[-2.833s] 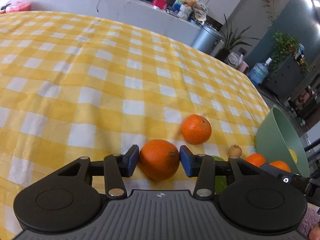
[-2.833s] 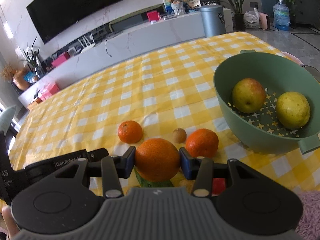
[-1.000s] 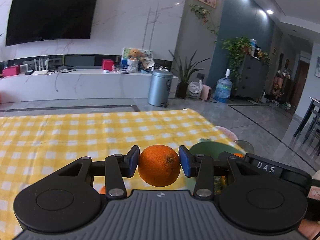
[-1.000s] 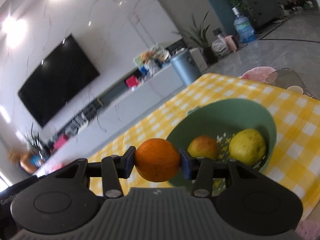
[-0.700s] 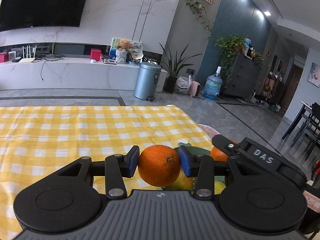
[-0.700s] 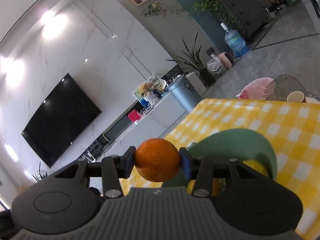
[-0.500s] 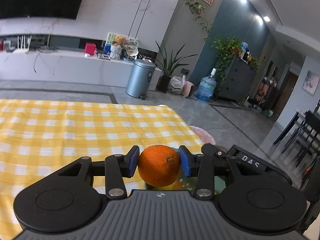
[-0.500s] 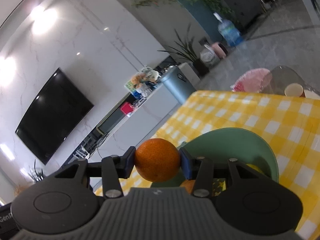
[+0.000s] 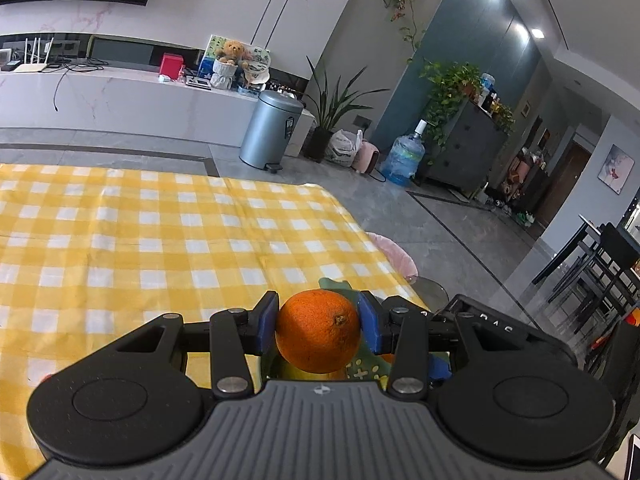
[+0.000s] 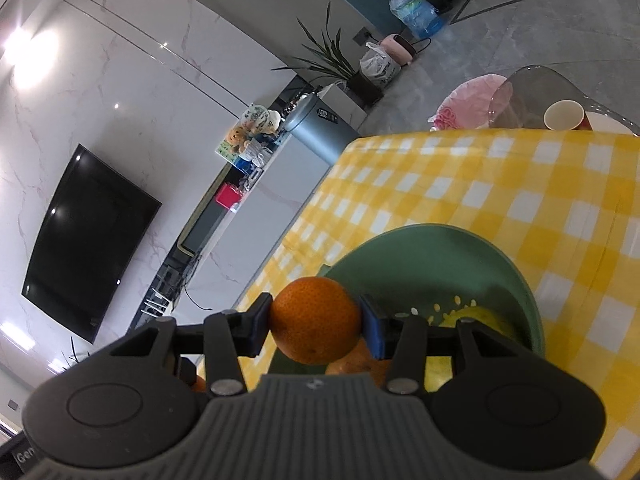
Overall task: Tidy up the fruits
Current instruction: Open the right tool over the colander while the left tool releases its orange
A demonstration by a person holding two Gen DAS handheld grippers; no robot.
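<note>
My left gripper (image 9: 318, 330) is shut on an orange (image 9: 318, 336), its blue pads pressing both sides. Just below it shows a little of the green bowl (image 9: 362, 368), mostly hidden by the orange and the gripper body. The other gripper's black body (image 9: 496, 332) lies close on the right. In the right wrist view my right gripper (image 10: 316, 326) is shut on a second orange (image 10: 314, 320), held over the near rim of the green bowl (image 10: 440, 264). In the bowl lie a yellow fruit (image 10: 480, 318) and another orange (image 10: 360, 364), both partly hidden.
The table wears a yellow checked cloth (image 9: 160, 240); its far corner and right edge (image 9: 360, 232) are near the bowl. Beyond that edge stand a clear chair (image 10: 532, 96) with a pink cushion (image 10: 464, 104) and a paper cup (image 10: 564, 116).
Both grippers have carried their oranges to the right and slightly down, over the green bowl. The right view has rolled, and the bowl now sits directly under both oranges.
</note>
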